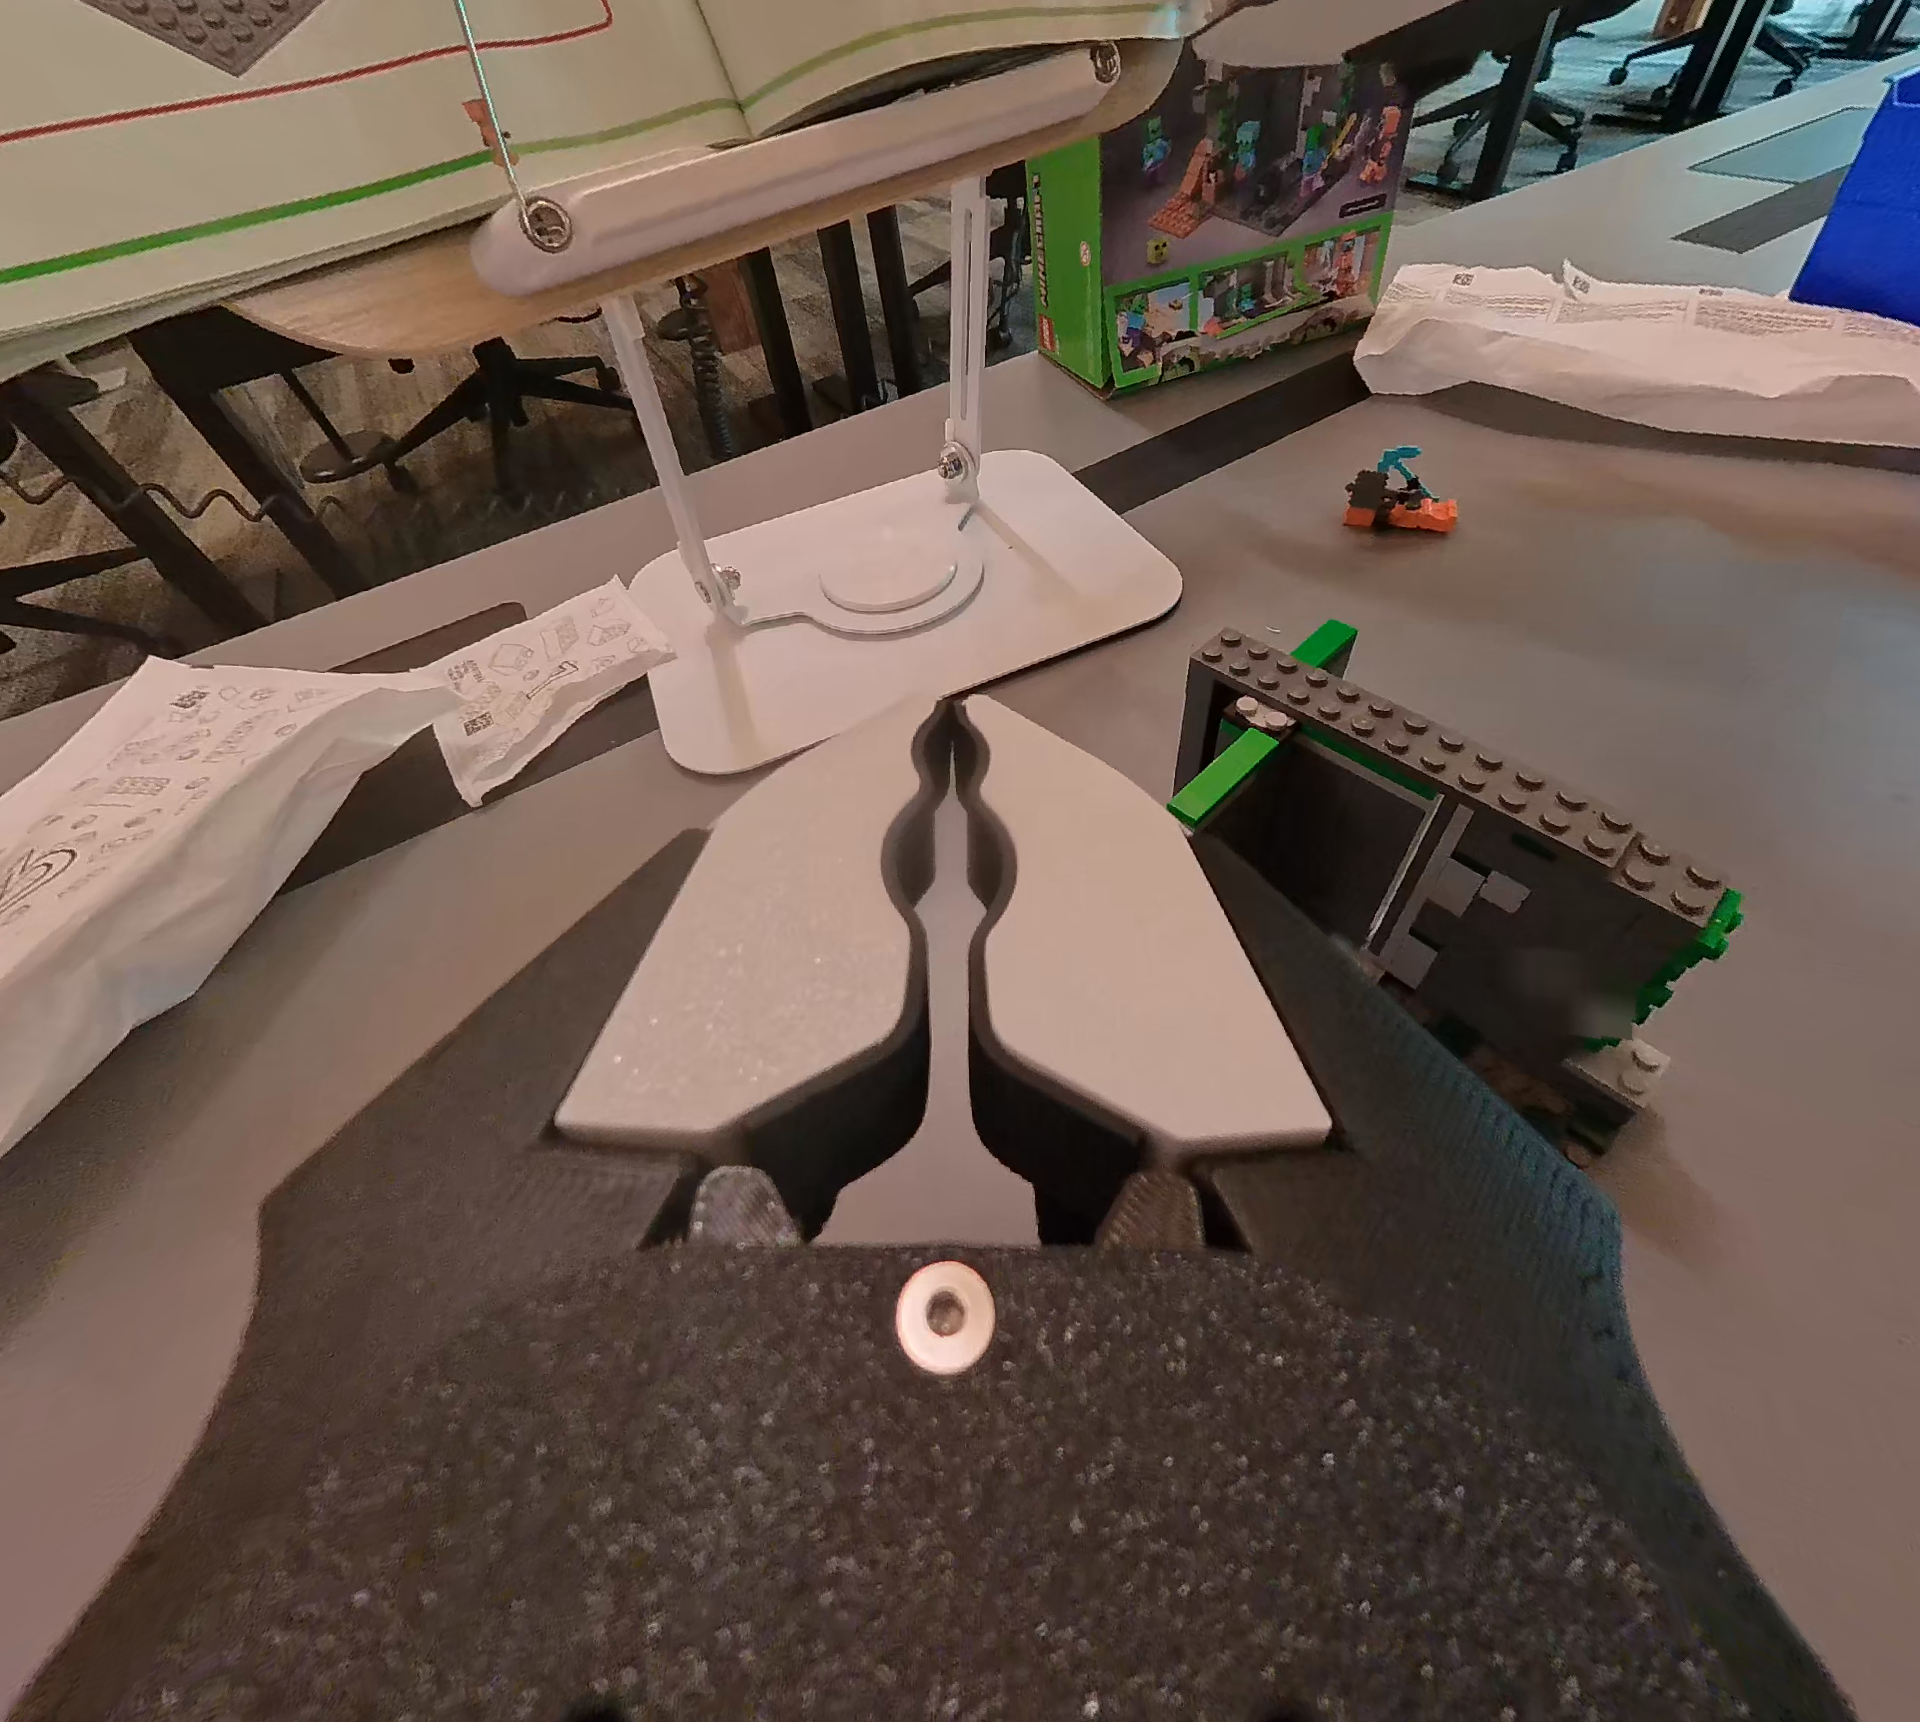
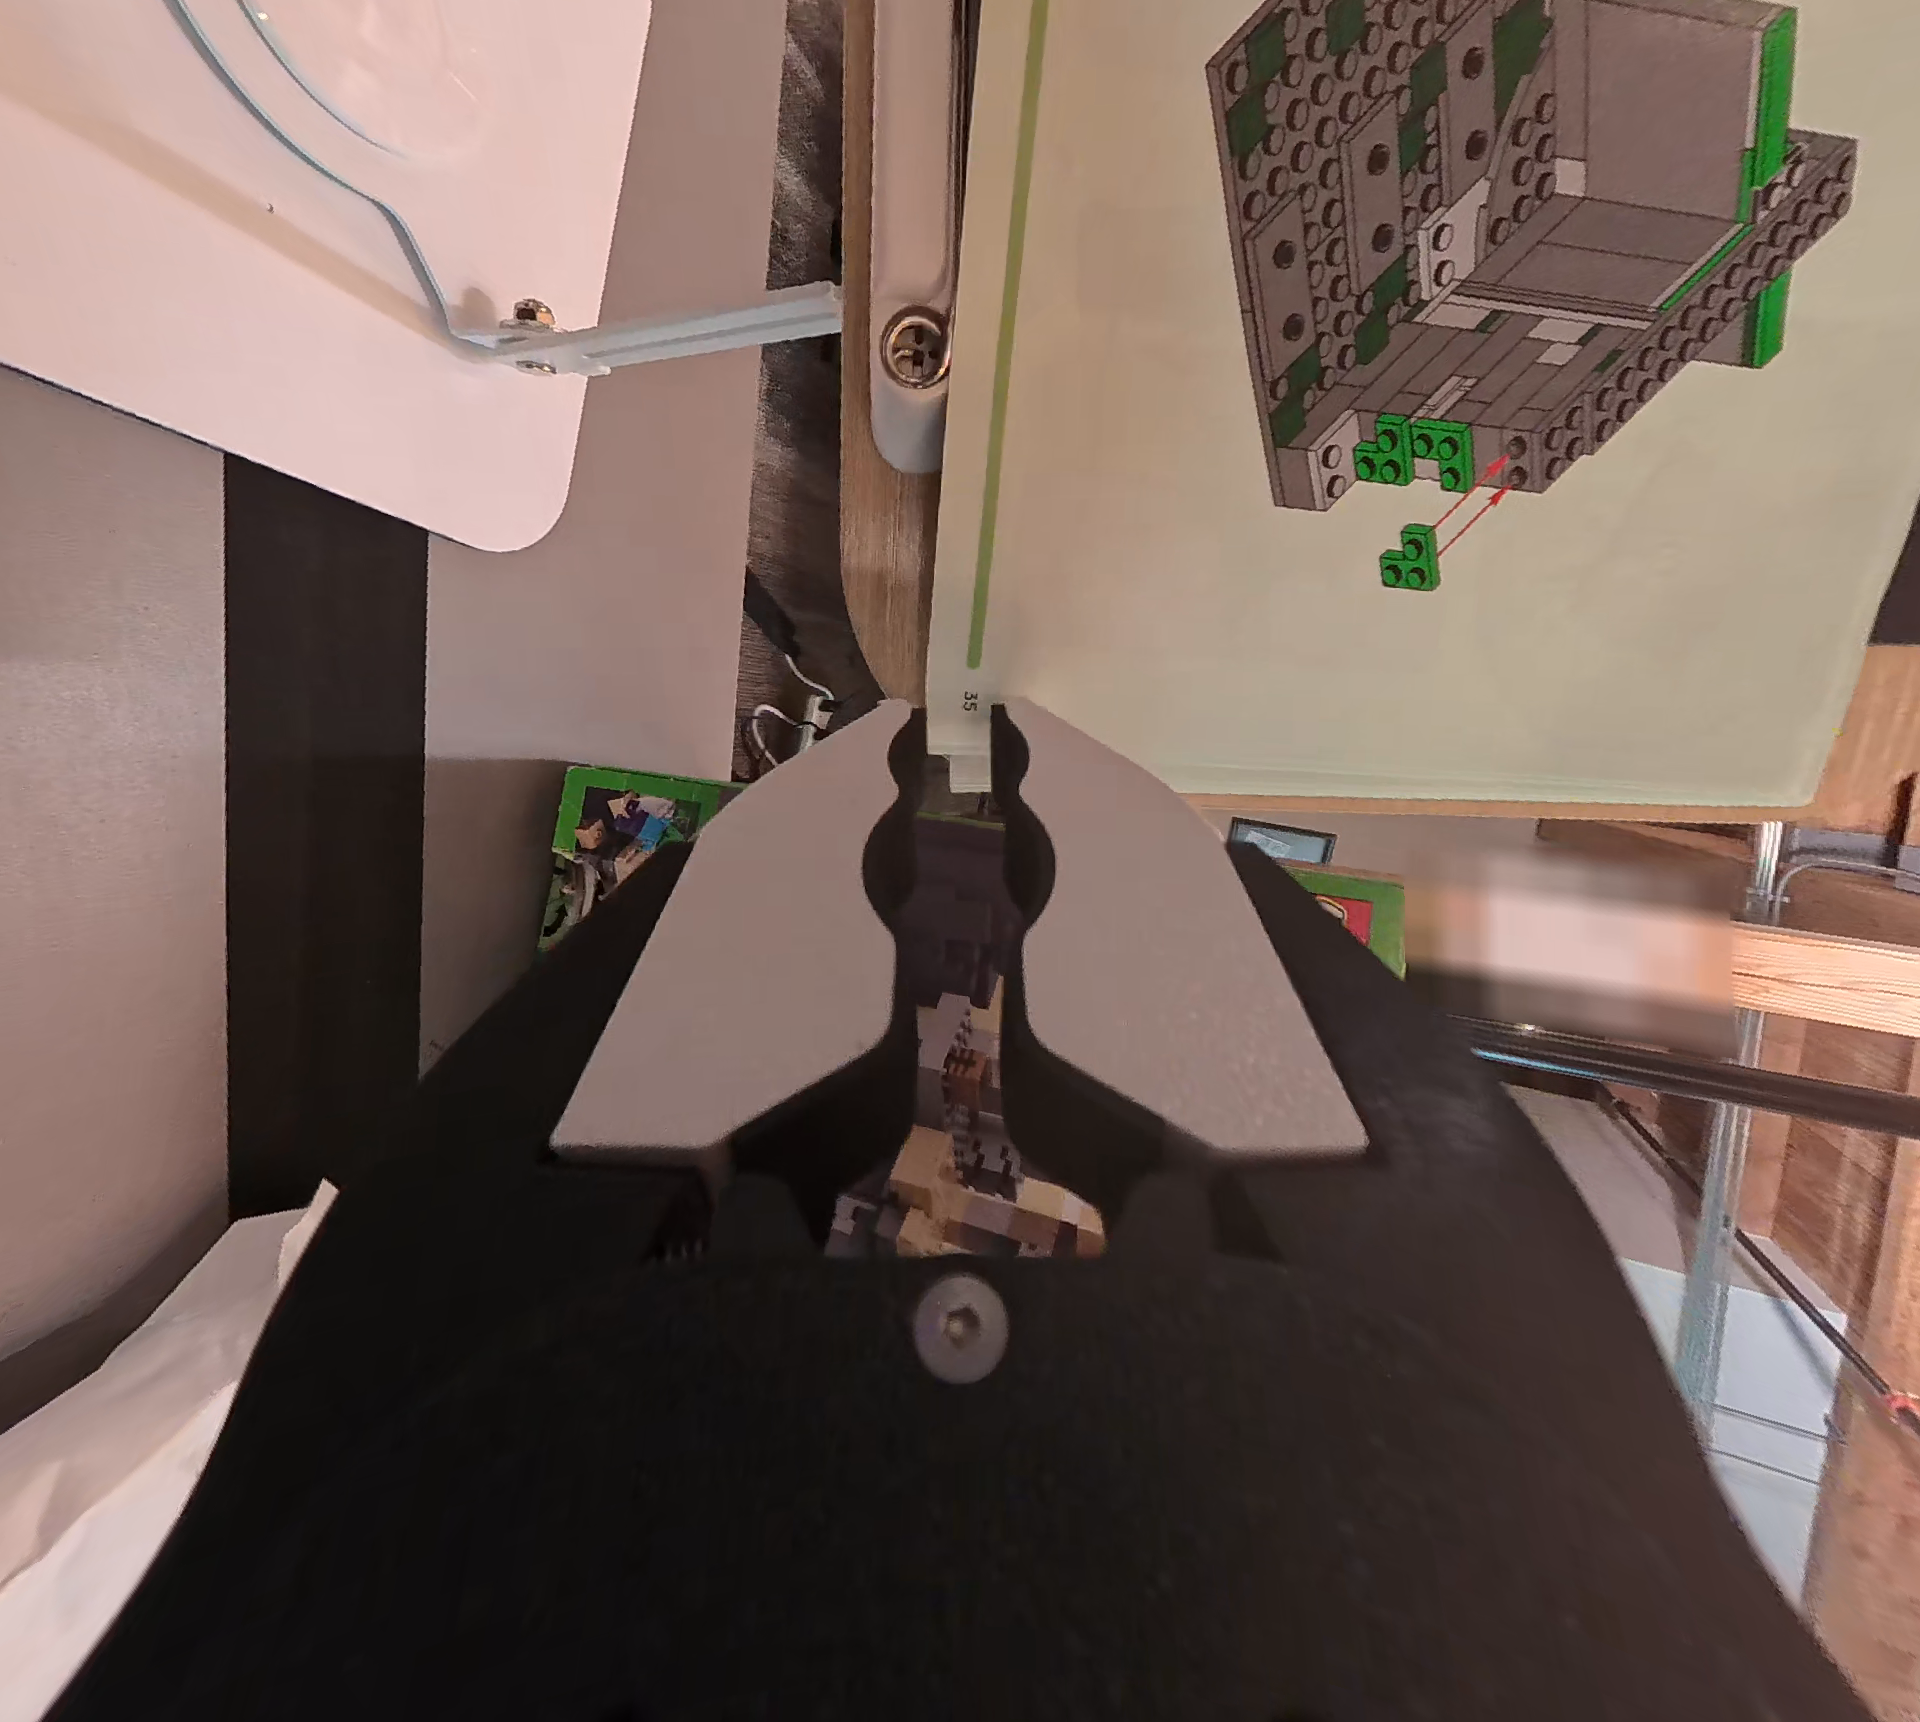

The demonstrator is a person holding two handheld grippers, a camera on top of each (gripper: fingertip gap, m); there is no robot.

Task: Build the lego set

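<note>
On grey table (image 1: 1558,685): lego build (image 1: 1455,851), dark grey studded wall, green trim, seemingly tipped.

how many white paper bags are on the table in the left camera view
3. One large paper bag at the left edge, a small one beside the stand's base, and a long one at the far right. More may lie out of view.

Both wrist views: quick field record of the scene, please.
left gripper: shut, empty, over table
right gripper: shut on corner of booklet
booklet: open on stand
lego build: grey and green, right of left gripper
small figure: on table beyond build
box: standing behind stand
paper bags: on table
</note>
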